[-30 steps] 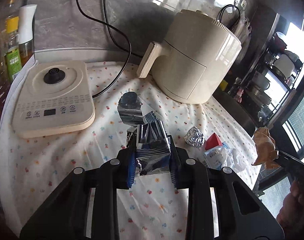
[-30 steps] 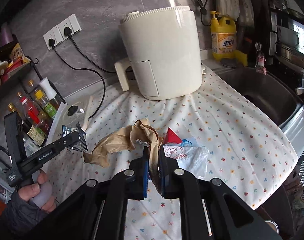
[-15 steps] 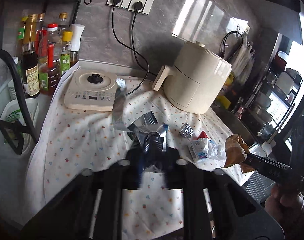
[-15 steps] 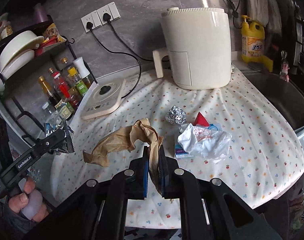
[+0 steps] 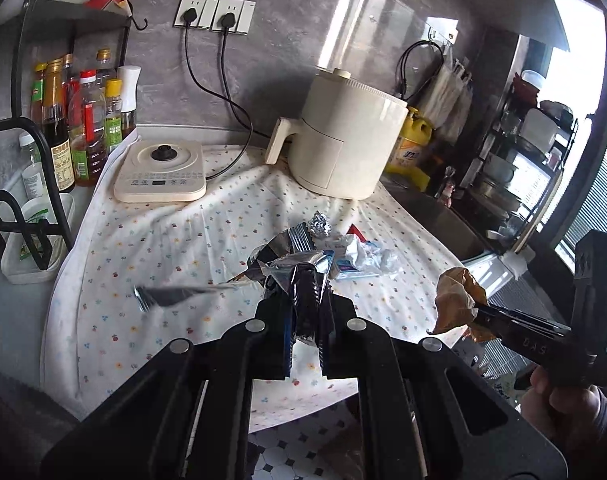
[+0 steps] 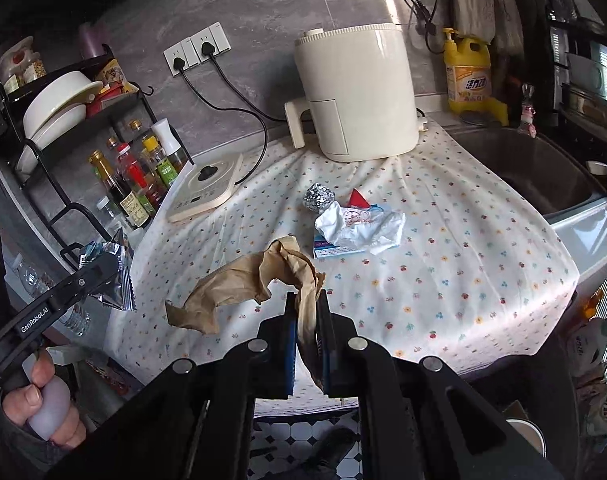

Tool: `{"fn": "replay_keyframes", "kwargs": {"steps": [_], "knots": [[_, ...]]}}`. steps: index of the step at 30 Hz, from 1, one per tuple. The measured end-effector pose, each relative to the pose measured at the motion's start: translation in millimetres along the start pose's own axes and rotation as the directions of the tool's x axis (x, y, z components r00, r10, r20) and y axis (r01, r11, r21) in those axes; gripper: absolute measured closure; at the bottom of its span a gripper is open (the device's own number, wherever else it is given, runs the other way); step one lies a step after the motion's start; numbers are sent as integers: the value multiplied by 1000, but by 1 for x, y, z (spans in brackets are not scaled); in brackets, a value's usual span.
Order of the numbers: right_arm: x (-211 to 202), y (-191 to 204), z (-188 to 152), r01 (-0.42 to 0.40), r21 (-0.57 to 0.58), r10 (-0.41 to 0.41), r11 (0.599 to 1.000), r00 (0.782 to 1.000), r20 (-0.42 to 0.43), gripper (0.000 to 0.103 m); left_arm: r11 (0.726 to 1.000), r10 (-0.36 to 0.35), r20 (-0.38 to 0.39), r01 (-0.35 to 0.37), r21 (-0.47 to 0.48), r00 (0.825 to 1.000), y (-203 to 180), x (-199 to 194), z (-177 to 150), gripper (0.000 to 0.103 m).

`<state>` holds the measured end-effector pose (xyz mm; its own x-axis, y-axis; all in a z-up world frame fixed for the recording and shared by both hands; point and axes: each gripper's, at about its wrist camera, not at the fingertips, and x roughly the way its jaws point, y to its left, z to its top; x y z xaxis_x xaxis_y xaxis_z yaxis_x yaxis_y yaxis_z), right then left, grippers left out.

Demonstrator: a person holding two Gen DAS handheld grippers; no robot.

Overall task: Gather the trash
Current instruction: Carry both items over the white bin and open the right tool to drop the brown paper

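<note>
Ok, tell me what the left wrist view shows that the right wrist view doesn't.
Only the left wrist view: the left tool seen head-on, shut on the silver wrapper.

Only the right wrist view: the sink basin and the right tool seen head-on, shut on the brown paper.

Both: the foil ball, the crumpled white wrapper and the air fryer on the cloth.

Daylight entered from the window (image 5: 583, 184) at three o'clock, glaring white and streaking the grey wall (image 5: 343, 20). Fisheye bending curved every edge, and corners fell dark. A silver wrapper (image 5: 175, 296) at eight o'clock was smeared by motion blur.
</note>
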<state>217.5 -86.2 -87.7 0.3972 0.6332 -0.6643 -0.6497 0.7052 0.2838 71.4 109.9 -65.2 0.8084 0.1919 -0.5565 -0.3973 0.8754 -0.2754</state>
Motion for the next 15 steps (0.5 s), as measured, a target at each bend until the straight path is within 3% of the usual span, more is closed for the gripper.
{"fn": "replay_keyframes", "kwargs": {"steps": [15], "knots": [[-41, -62, -67, 55, 99, -52, 994, 998, -33, 93, 998, -38, -97, 43, 55, 995, -67, -8, -56, 93]]}}
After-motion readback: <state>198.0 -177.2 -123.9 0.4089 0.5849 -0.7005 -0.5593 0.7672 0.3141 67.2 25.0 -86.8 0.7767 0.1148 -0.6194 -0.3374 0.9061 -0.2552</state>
